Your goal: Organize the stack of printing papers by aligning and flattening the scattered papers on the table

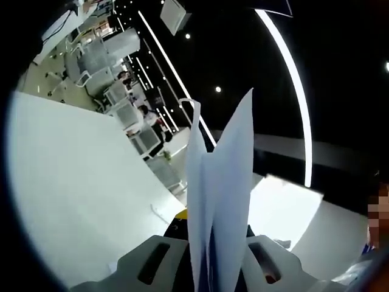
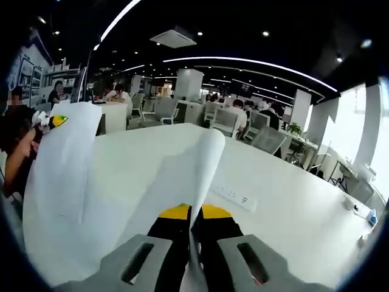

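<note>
right gripper view adds the table (image 2: 292, 201); both grippers (image 1: 209, 258) (image 2: 189, 258) pinch the papers (image 1: 222, 182) (image 2: 182, 176).

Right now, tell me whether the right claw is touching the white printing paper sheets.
Touching. The right gripper view shows the right claw shut on the white printing paper sheets, which rise from between its jaws, curled, above the white table.

Papers (image 2: 121, 182) sit pinched between the right gripper (image 2: 193, 240) jaws, lifted above the table (image 2: 285, 207), curling off to the left, where the left gripper (image 2: 50, 121) grips their far end. A socket strip (image 2: 234, 196) lies on the table just right of the sheets. Chairs (image 2: 228, 121) stand behind the table.
</note>
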{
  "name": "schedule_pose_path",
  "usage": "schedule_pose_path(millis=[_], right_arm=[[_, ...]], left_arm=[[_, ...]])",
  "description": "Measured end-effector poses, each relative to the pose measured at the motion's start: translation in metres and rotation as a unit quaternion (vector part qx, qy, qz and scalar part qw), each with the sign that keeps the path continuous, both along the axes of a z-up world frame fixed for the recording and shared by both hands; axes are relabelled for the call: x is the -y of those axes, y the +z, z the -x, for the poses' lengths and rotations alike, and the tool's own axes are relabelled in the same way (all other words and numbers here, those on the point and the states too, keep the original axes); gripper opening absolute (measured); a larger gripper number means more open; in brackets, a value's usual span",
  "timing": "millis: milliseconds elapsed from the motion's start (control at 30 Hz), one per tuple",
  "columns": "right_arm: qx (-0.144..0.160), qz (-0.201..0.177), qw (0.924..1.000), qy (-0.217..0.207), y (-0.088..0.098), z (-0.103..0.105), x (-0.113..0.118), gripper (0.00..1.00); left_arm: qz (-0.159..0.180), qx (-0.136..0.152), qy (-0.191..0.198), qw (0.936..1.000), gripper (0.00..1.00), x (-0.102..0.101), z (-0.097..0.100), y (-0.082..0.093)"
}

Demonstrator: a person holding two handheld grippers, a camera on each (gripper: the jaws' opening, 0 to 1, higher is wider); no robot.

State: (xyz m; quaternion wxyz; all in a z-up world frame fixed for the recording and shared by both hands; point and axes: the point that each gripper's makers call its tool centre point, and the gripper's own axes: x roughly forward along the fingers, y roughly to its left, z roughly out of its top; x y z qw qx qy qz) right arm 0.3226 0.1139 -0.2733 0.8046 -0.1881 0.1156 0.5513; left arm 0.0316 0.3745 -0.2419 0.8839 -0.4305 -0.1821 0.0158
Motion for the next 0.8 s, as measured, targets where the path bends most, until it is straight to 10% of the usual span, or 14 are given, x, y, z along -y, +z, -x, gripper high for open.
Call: schedule_pose_path(millis=[800], right_arm=[[0.004, -0.008, 0.9996, 0.029, 0.004, 0.011, -0.008, 0.0]], left_arm=[[-0.001, -0.005, -0.001, 1.0, 0.06, 0.0, 0.0, -0.001]])
